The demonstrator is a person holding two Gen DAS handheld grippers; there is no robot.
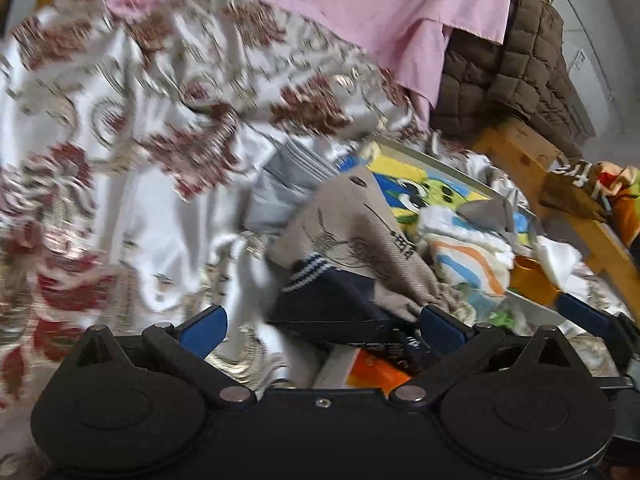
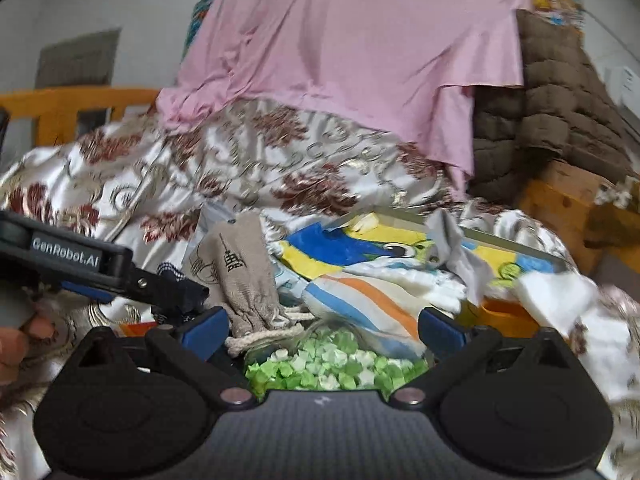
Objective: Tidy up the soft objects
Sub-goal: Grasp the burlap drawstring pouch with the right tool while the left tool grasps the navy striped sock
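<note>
A heap of soft things lies on a bed: a beige drawstring pouch, a navy sock with white stripes, a striped white, blue and orange cloth and a clear bag of green and white folded stars. My left gripper is open, its blue pads either side of the navy sock; it also shows in the right wrist view, over the sock. My right gripper is open and empty, just above the bag of stars.
A white satin bedspread with red flowers covers the bed. A pink sheet and a brown quilted blanket are piled at the back. A colourful cartoon picture board lies under the heap. A wooden bed frame stands at right.
</note>
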